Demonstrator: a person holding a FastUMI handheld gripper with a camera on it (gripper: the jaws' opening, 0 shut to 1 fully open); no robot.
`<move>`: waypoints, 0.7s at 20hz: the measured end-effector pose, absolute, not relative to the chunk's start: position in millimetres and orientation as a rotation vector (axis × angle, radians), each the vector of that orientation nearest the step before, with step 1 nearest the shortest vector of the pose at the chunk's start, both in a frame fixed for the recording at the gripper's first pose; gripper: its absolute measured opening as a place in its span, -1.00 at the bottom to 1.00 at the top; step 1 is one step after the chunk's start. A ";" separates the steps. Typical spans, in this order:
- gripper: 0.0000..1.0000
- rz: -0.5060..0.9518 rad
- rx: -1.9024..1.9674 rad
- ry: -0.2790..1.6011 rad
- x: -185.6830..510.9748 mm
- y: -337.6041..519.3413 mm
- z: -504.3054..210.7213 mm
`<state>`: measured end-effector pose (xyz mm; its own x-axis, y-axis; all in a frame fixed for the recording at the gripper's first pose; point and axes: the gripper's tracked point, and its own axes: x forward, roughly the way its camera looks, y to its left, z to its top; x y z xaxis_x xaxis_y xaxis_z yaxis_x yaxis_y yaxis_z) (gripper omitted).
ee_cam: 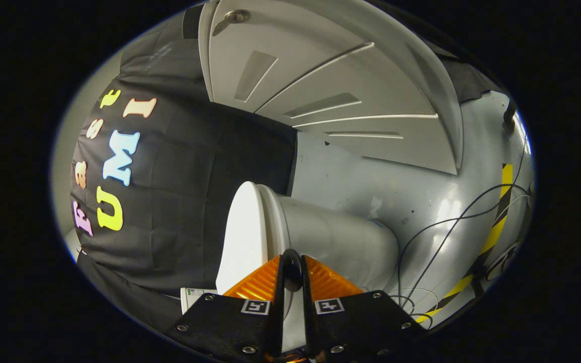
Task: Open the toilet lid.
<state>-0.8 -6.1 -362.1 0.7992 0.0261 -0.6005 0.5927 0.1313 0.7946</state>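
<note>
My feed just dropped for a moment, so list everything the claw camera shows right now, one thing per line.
toilet lid: one, white, just ahead of the fingers, its edge running into the gap between them
toilet body: one, grey-white, beside the lid, beyond the fingers
door: one, light grey panelled, beyond the toilet
door handle: one, metallic, near the door's far edge
floor: grey, glossy, between toilet and door
hazard tape: one strip, yellow and black, on the floor
cables: several, thin, dark and light, looping over the floor near the tape
booth wall: black cloth, behind the lid
claw: one, fingers nearly together around the lid's edge; contact on both sides cannot be confirmed
</note>
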 end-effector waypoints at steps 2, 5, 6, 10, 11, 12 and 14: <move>-0.71 -0.445 1.374 0.549 0.6 -4.7 -360.1; -0.88 -0.443 1.349 0.541 0.8 -7.4 -353.4; -0.93 -0.447 1.342 0.543 1.1 -6.4 -353.3; -1.00 -0.448 1.269 0.574 2.1 -1.8 -351.0; -1.00 -0.447 1.240 0.587 0.8 -2.7 -349.5; -1.00 -0.445 1.217 0.597 1.2 -3.8 -346.6; -1.00 -0.445 1.183 0.607 3.3 -6.5 -338.4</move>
<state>3.3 -6.5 -338.4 0.7602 -0.0088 -0.6496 0.6168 0.3239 0.7174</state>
